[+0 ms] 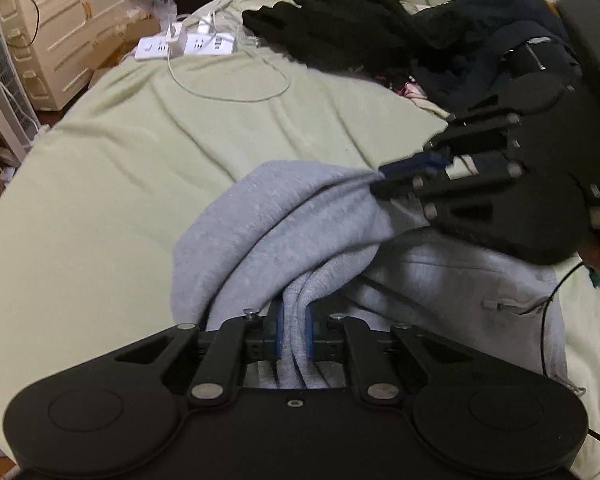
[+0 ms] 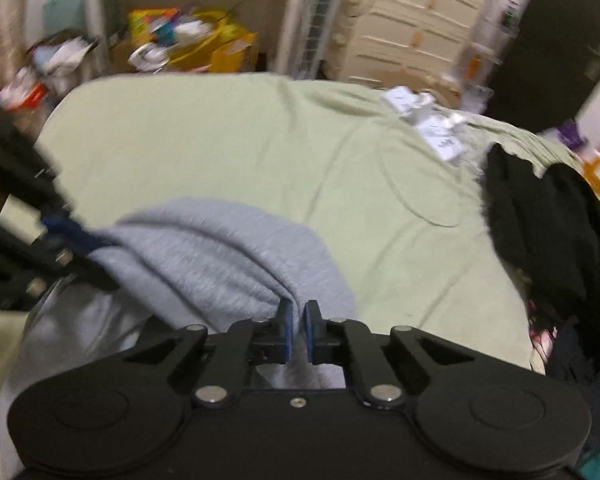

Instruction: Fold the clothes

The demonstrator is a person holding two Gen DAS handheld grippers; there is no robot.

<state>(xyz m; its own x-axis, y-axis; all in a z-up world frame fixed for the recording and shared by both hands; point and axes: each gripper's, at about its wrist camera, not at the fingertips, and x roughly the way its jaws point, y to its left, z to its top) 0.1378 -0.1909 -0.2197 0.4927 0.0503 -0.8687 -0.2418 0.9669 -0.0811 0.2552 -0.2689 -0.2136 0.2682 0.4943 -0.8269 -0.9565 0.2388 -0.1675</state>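
A light grey garment (image 1: 284,232) lies bunched on the pale green bed sheet (image 1: 140,168). In the left wrist view my left gripper (image 1: 294,322) is shut on a gathered fold of it, the fabric running up between the blue pads (image 1: 281,332). My right gripper (image 1: 382,180) comes in from the right and pinches another edge of the same garment. In the blurred right wrist view, the right gripper (image 2: 298,314) is shut on a thin fold of the grey garment (image 2: 220,248). The left gripper (image 2: 86,242) holds the cloth at the far left there.
A pile of black clothes (image 1: 360,32) lies at the back right of the bed, seen again as black clothes (image 2: 548,232). White power strips (image 1: 188,44) and a looped white cable (image 1: 236,92) rest on the sheet. Cream drawers (image 1: 60,20) stand beyond the bed's edge.
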